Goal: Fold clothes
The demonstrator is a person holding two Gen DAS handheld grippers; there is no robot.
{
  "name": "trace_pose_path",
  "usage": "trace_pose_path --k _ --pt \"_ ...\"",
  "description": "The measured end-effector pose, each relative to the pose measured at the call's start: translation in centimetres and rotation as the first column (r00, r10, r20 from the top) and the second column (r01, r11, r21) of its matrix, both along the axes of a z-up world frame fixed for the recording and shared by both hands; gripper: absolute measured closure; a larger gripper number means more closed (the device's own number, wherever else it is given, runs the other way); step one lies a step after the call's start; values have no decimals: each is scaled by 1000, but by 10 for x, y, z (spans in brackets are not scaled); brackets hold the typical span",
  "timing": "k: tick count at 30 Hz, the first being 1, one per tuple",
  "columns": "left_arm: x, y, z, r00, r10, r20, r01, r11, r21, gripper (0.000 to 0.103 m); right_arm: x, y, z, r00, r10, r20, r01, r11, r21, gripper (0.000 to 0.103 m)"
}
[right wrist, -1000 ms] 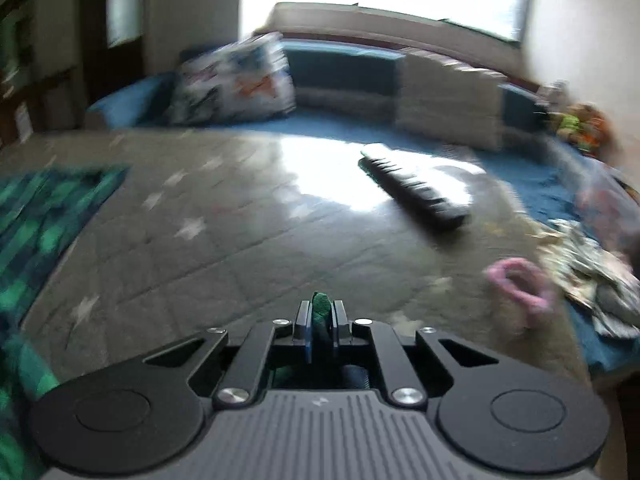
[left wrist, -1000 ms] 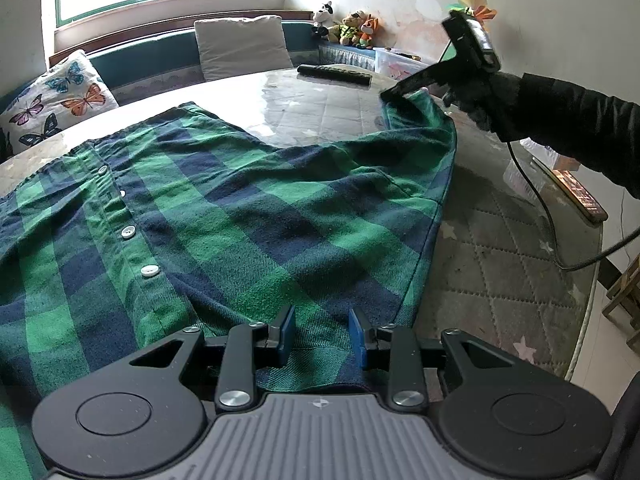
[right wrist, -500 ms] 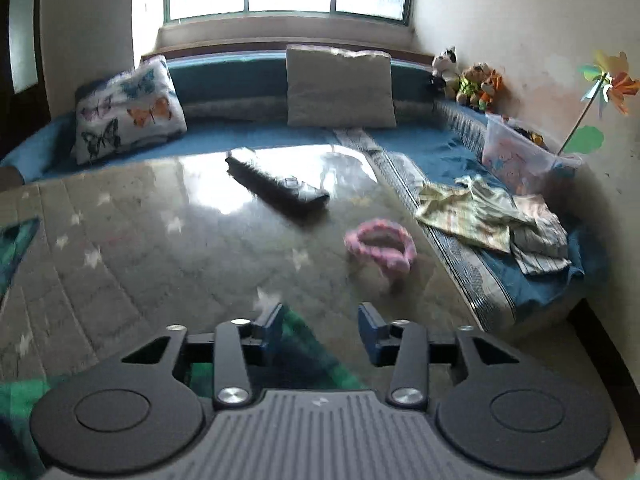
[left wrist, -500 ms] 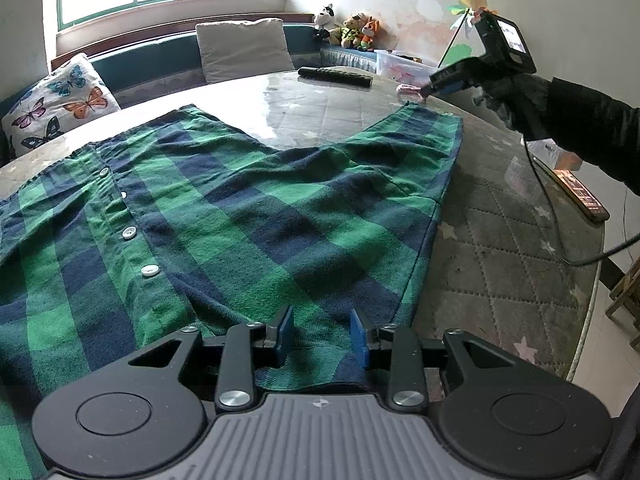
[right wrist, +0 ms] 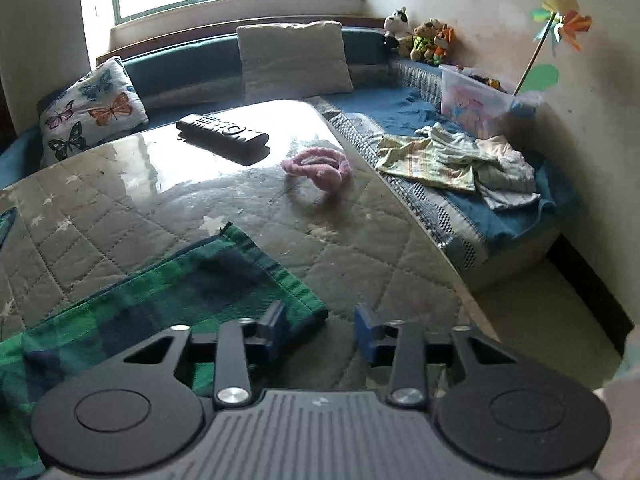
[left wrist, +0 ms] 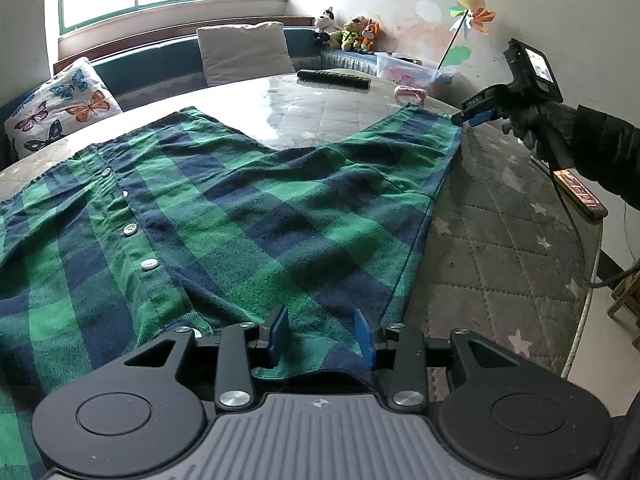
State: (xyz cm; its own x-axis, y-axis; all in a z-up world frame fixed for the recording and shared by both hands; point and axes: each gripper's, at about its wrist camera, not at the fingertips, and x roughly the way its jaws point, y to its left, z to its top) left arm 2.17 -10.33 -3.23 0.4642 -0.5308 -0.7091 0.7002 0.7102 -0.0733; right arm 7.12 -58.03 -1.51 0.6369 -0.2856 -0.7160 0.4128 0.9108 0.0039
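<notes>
Nearest to me, my left gripper [left wrist: 322, 336] sits low over the shirt's [left wrist: 248, 216] near hem. Its jaws are opening, and the cloth lies under the gap, with neither blue pad pressing it. The one shirt, green and navy plaid, is spread flat across the table [left wrist: 500, 248]. I count four white buttons [left wrist: 149, 264] along its placket, and a fifth peeks out by the left finger.

My right gripper [right wrist: 320, 330] hovers over the shirt's far right corner [right wrist: 280, 280]. Its jaws are closing, yet the pads stand apart. The hem's tip lies just inside the left pad, and bare quilted table shows through the rest of the gap. From the left view I see that gripper in a gloved hand [left wrist: 536, 128], with one cable [left wrist: 576, 232] trailing from it, just off the corner's edge.

Further out on the table lie one pink hair band [right wrist: 320, 164] and one black remote [right wrist: 222, 132], well apart from the shirt. A phone-like slab [left wrist: 580, 192] rests near the table's right edge.

Beyond, the bench [right wrist: 420, 108] carries two cushions: one butterfly print [right wrist: 92, 112], one plain [right wrist: 292, 56]. There is also one heap of pale clothes [right wrist: 460, 160], one clear box [right wrist: 476, 104], three plush toys [right wrist: 420, 36] and one paper pinwheel [right wrist: 564, 20].
</notes>
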Motion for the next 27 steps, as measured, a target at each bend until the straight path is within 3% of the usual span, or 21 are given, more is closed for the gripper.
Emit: trace_pose_path --k 3,7,18,27 --pt "-2 -1 2 1000 4 0 -4 1000 0 63 0 5 -2 1000 11 11 -11 1000 14 68" --pt "-7 -3 14 1000 -1 27 1 1000 -13 62 0 10 -2 1000 5 22 -5 1000 4 91" --pt "10 -32 22 999 16 32 -16 1000 4 62 -9 13 0 998 -19 55 19 1000 10 93" --pt "24 -60 14 1000 0 15 0 1000 6 62 -27 38 73 964 80 253 -91 995 31 94"
